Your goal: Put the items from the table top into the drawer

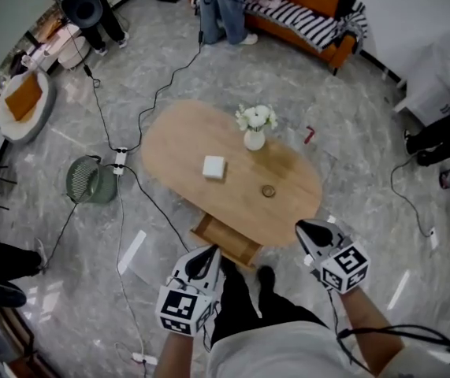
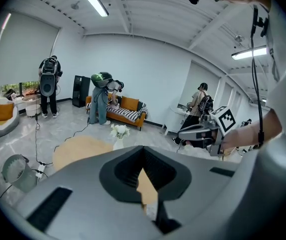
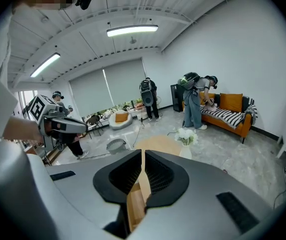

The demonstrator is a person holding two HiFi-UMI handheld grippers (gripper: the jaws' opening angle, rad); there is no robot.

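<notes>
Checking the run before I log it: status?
Left gripper, right gripper shut, empty. Drawer open; white box, small disc on table. Vase nearby, path clear.

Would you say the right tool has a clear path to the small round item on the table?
Probably yes: only bare tabletop lies between the right tool and the round item; the vase stands beyond it.

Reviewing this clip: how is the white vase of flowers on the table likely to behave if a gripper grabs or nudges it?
The vase is small with flowers spreading above it, so it probably tips if pushed high. Its smooth white body looks like ceramic: likely rigid, slippery, breakable. The flowers would likely bend, not bear a grip.
</notes>
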